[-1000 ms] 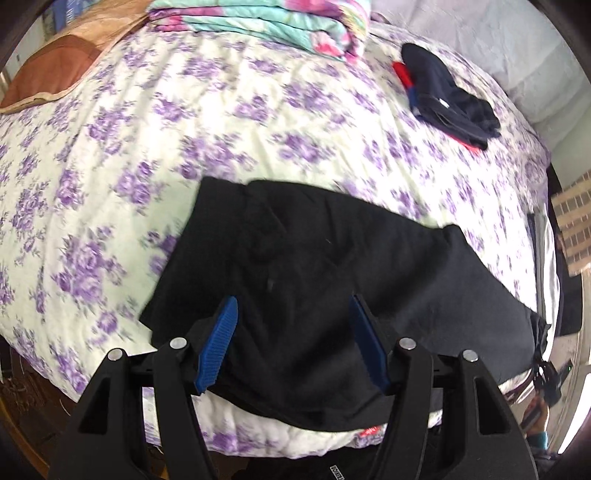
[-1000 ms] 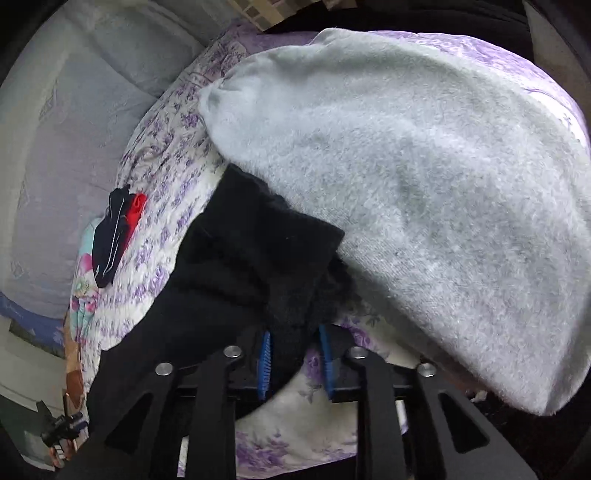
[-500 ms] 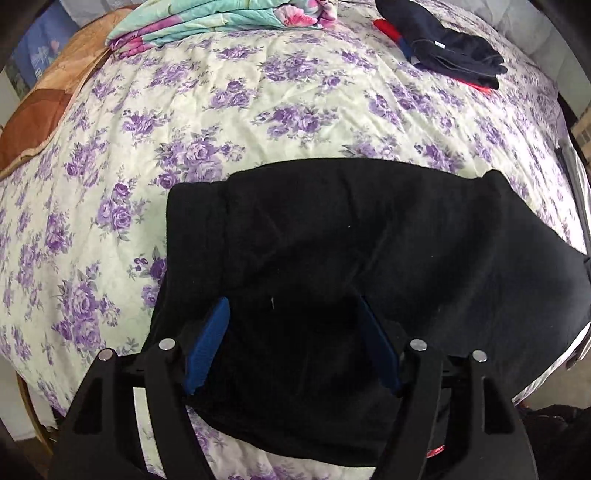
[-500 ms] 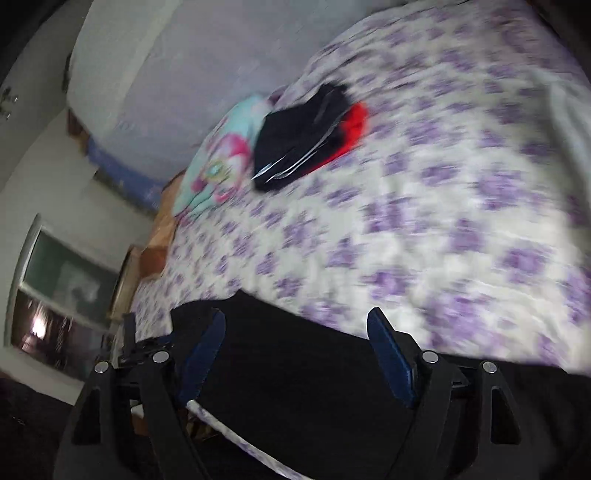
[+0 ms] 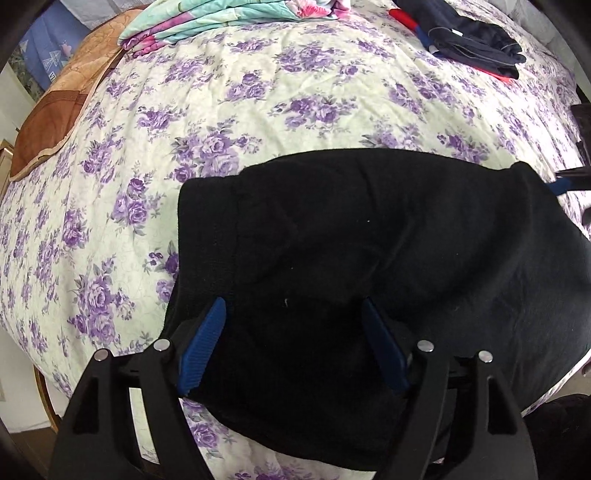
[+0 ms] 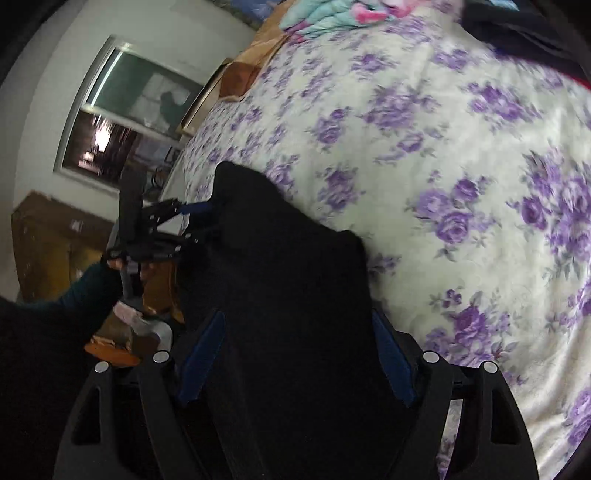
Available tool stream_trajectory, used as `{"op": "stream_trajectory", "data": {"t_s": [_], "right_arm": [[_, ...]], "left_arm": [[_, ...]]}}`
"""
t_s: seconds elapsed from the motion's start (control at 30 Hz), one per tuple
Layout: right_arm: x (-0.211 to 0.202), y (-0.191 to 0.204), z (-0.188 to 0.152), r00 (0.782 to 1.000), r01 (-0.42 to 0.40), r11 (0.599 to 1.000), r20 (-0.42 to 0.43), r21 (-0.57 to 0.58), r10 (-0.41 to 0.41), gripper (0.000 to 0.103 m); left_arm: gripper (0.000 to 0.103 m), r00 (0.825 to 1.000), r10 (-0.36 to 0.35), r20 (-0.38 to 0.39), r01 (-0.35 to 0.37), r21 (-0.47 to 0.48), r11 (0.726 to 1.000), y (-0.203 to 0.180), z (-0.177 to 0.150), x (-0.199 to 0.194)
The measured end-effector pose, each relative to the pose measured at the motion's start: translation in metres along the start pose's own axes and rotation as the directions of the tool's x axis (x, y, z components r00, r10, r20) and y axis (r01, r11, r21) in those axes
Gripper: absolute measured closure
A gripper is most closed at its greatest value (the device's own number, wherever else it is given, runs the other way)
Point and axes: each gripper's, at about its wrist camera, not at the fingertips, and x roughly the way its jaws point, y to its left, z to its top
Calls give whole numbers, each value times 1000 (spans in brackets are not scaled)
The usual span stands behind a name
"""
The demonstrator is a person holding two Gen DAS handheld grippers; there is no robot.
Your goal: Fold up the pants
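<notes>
From the left wrist view, the black pants [image 5: 369, 258] lie folded on the bed [image 5: 258, 92], near its front edge, over a sheet printed with purple flowers. The left tongs [image 5: 293, 314] hang just above the cloth with their blue pads spread wide; they have just been opening, and the pads stand apart over the fabric rather than pinching it. Farther back lie a folded turquoise-and-pink quilt [image 5: 229, 18], a brown cushion [image 5: 51, 122] and a small pile of dark clothes [image 5: 469, 37] (one red piece shows beneath). At the right rim, a blue tip of the other tool [image 5: 563, 184] shows just beside the far corner of the pants. From the right wrist view, blurred, the right tongs [image 6: 295, 332] stand wide apart over the pants [image 6: 288, 314], gripping nothing. Beyond, a dark sleeve [image 6: 85, 291] carries the left tongs [image 6: 199, 221] at the cloth's far end, and a window [image 6: 122, 110] sits in the wall.
</notes>
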Motion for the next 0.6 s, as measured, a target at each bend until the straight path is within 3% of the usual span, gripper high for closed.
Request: {"op": "stream_trajectory", "data": {"t_s": [0.1,0.2,0.33,0.43,0.5,0.6], "right_arm": [[5,25,0,999,-38,991,-38,-125,34,20],[18,25,2,994,-71,987,-93,-145,57,20],[26,2,12,995,-60,995,-79,-84,53,20],[28,-22,21,986,-158,987,-44,42,159,20],[34,-30,26,968,-244,962,-32,121,249,20],[41,-36,37,956,-290,937,18,197,293,19]], "left_arm": [[26,1000,16,-6,-16,-4,1000,-3,2,3],[25,1000,24,-14,-24,-12,1000,-5,4,5],[24,999,32,-24,-32,-21,999,-5,6,5],[24,999,36,-26,-37,-28,999,-5,6,5],[24,999,38,-27,-39,-34,999,-6,7,5],[23,999,39,-27,-40,-42,998,-6,7,5]]}}
